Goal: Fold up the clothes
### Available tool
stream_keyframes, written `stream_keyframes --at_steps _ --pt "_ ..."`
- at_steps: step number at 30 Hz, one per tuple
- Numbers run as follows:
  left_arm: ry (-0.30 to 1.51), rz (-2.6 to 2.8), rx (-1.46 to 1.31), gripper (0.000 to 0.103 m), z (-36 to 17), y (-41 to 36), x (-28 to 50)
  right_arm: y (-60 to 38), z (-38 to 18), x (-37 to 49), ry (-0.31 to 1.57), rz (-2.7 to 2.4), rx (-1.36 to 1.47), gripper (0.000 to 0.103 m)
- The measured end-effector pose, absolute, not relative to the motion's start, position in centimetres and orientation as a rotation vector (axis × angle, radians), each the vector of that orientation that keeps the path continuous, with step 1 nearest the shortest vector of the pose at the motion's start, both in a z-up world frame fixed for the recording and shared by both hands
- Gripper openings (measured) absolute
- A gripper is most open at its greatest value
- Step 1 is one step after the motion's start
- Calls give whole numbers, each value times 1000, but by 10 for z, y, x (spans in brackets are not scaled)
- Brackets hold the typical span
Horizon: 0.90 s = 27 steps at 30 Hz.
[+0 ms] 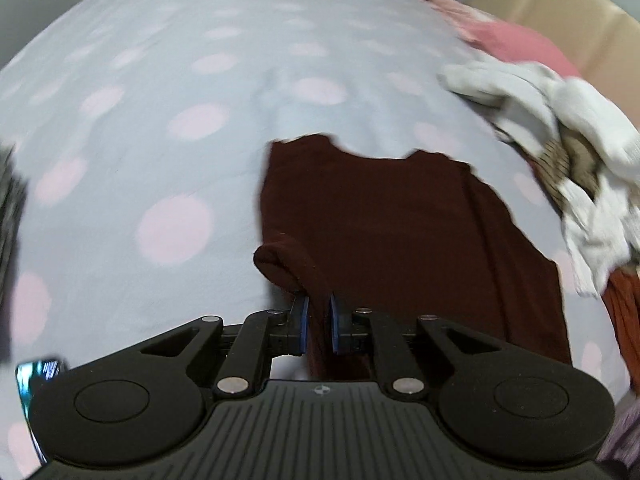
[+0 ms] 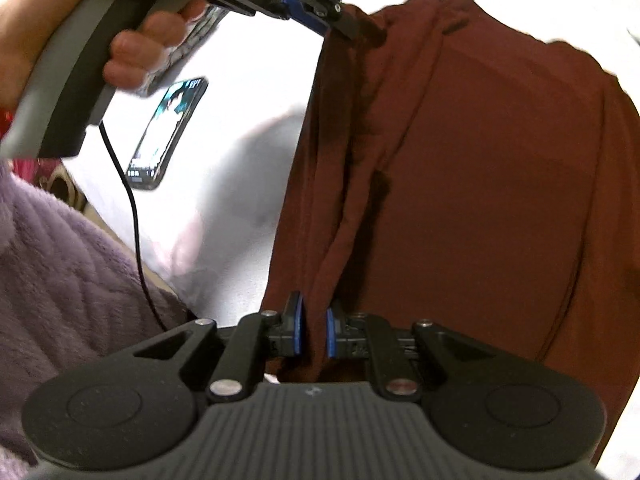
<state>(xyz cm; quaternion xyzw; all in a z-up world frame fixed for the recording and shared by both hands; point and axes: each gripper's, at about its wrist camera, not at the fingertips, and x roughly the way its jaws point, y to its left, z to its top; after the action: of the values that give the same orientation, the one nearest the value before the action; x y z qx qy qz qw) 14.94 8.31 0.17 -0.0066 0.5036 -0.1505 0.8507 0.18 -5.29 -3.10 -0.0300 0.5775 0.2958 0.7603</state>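
Garment on the bed, pinched at two points by my jaws.

The garment (image 1: 400,232) lies spread on the bed (image 1: 160,120), its near edge lifted between the jaws of my left gripper (image 1: 318,324) and my right gripper (image 2: 314,330). A clothes pile (image 1: 560,152) sits at the bed's right edge; a phone (image 2: 168,132) lies left of the garment.

Shirt (image 1: 400,232): dark maroon, plain. Bedsheet (image 1: 160,80): pale blue-grey with pink dots. Heap of clothes (image 1: 560,128): white and grey over brown-patterned fabric. Pink cloth (image 1: 520,40) behind. Gripper pads (image 1: 305,328): blue on black. Sleeve (image 2: 60,260): fuzzy lilac.
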Motion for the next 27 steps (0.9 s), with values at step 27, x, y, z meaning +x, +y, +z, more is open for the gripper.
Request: stream_keyframes --at_steps 27 --pt "1087 -558 197 41 -23 -8 143 -132 -71 0 1405 552 139 32"
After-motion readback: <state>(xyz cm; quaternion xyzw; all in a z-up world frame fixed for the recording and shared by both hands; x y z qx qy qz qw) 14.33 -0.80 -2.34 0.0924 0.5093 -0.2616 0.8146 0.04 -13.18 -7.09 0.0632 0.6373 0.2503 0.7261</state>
